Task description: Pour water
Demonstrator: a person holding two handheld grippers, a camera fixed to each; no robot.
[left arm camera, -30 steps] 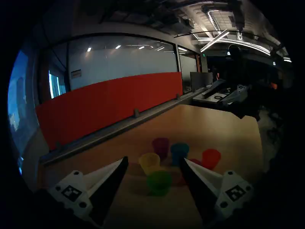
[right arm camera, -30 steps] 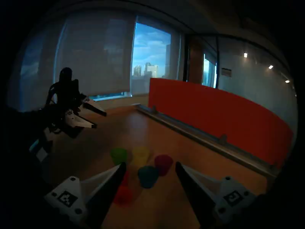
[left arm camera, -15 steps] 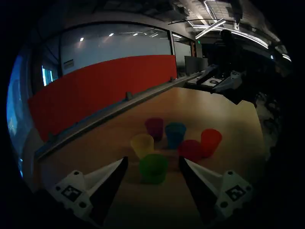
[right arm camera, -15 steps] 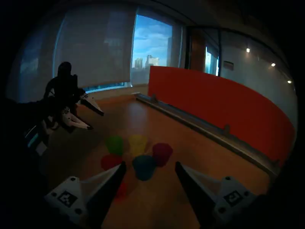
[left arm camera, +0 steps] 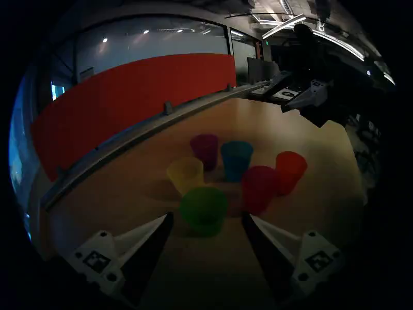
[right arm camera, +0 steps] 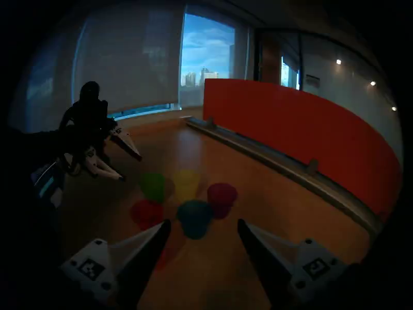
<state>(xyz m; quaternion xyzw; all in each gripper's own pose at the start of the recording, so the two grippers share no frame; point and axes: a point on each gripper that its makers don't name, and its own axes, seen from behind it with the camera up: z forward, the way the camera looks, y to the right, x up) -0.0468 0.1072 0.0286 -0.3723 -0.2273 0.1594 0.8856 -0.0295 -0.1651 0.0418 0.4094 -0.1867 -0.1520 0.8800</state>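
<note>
The left claw [left arm camera: 206, 216] is spread wide and pinches nothing. The green cup [left arm camera: 204, 209] stands just ahead of its gap, with neither finger pressing on it, and blocks the way to the rest. Behind it cluster the yellow cup [left arm camera: 186, 174], the purple cup [left arm camera: 205, 150], the blue cup [left arm camera: 236, 159], the red cup [left arm camera: 258, 188] and the orange cup [left arm camera: 290, 170]. That makes six cups, all upright, bunched near the middle of the desk [left arm camera: 129, 196] and well off its edges.

The right claw [right arm camera: 203, 222] is spread too and empty, with the blue cup nearest its gap and the others crowding beyond. The two claws face each other across the cluster.

One red partition [left arm camera: 129, 98] runs along the desk's long edge, with a grey rail [left arm camera: 155, 121] at its foot. One bright window [right arm camera: 206, 62] lies past the desk's end, a drawn blind [right arm camera: 129, 62] beside it.
</note>
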